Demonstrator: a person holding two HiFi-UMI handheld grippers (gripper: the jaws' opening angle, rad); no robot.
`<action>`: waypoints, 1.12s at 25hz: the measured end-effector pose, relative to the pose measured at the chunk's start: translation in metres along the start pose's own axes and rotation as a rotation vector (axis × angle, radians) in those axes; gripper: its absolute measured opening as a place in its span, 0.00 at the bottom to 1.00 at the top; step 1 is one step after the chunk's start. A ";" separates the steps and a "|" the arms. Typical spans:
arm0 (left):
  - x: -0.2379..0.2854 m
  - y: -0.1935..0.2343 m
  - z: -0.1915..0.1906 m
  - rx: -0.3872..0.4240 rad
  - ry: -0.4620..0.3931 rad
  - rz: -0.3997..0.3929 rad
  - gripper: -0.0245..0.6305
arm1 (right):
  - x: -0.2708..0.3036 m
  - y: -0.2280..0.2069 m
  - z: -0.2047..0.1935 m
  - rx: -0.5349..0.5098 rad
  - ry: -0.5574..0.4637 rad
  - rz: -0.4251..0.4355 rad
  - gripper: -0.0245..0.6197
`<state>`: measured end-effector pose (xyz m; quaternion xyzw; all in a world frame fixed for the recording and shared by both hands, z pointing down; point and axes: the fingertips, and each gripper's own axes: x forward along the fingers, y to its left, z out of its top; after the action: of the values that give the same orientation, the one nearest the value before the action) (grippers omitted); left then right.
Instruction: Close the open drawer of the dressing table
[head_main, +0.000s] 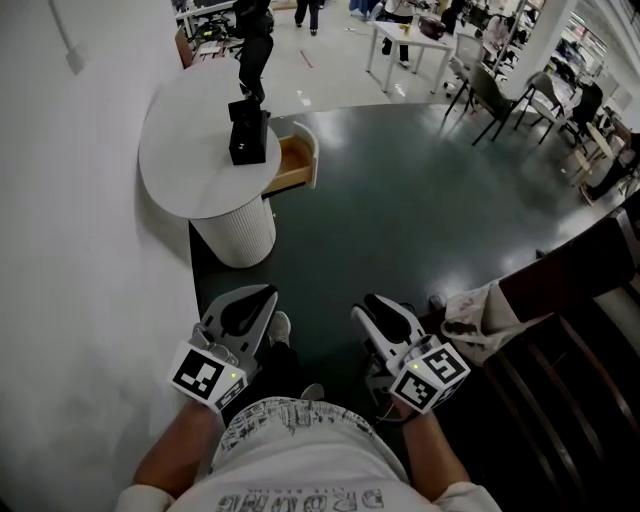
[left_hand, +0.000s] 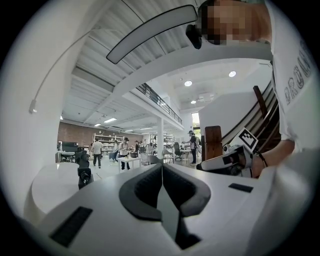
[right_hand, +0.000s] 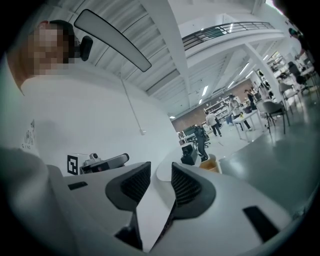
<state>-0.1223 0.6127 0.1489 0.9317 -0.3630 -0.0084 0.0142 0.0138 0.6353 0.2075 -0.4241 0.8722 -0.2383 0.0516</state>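
The round white dressing table (head_main: 195, 160) stands against the wall at upper left, on a ribbed pedestal. Its wooden drawer (head_main: 293, 163) sticks out open on the right side, and a black object (head_main: 248, 135) stands on the top. Both grippers are held low near my body, well short of the table. My left gripper (head_main: 240, 310) is shut and holds nothing; its pads (left_hand: 150, 185) meet at the tips. My right gripper (head_main: 385, 315) is open with nothing between its pads (right_hand: 187, 187). In the right gripper view the drawer (right_hand: 210, 164) shows ahead, a little to the right.
Dark green floor (head_main: 420, 210) lies between me and the table. A white wall (head_main: 70, 250) runs along the left. Dark wooden slats (head_main: 570, 380) and a crumpled pale cloth (head_main: 480, 320) are at right. Chairs (head_main: 490, 95), a white table (head_main: 410, 45) and people stand farther back.
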 end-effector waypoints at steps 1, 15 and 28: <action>0.006 0.003 0.000 0.000 -0.001 -0.004 0.07 | 0.003 -0.005 0.003 -0.001 -0.001 -0.003 0.25; 0.099 0.103 -0.018 -0.029 0.032 -0.056 0.07 | 0.113 -0.077 0.032 0.036 0.014 -0.038 0.25; 0.166 0.244 -0.030 -0.064 0.064 -0.085 0.07 | 0.247 -0.124 0.061 0.058 0.037 -0.092 0.25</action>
<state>-0.1640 0.3215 0.1859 0.9451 -0.3221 0.0090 0.0550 -0.0364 0.3583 0.2387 -0.4576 0.8452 -0.2735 0.0367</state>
